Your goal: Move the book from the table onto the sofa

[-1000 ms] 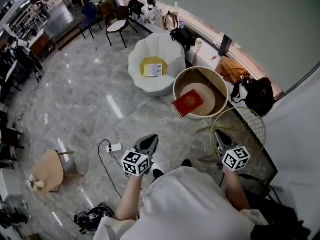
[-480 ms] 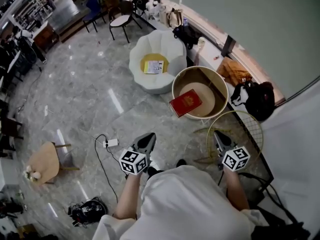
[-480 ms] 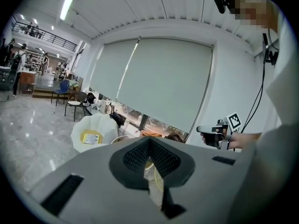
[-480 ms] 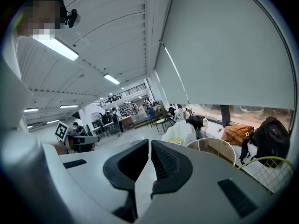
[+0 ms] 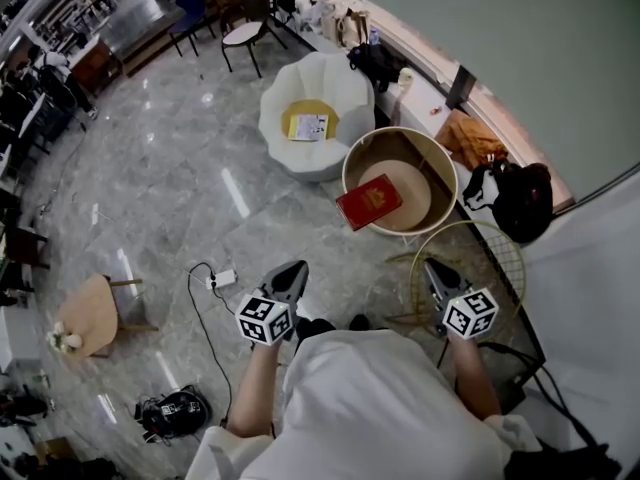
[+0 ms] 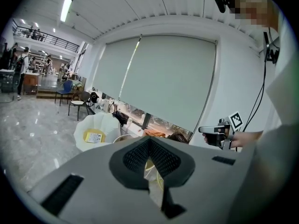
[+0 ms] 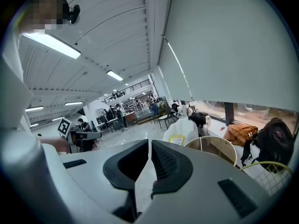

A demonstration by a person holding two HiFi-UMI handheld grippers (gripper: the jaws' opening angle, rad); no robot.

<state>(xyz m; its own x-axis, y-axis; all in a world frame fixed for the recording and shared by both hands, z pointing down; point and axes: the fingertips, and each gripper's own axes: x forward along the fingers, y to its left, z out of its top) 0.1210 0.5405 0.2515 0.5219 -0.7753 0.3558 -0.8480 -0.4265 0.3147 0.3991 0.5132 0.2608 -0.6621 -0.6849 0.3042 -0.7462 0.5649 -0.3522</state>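
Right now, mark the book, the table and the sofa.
book (image 5: 369, 202), head view, middle of its red cover.
table (image 5: 412, 190), head view, bare top beside the book.
sofa (image 5: 300, 160), head view, white front wall.

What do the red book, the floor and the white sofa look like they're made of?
Book: red cover, probably card or leatherette; too small to tell. Floor: polished grey veined stone or tile, mirroring lights. Sofa: matte white padded upholstery, probably fabric, in soft lobes.

Bright ceiling lights (image 7: 51, 45) glare off the glossy floor (image 5: 150, 168); fisheye edges bend, perhaps slightly soft.
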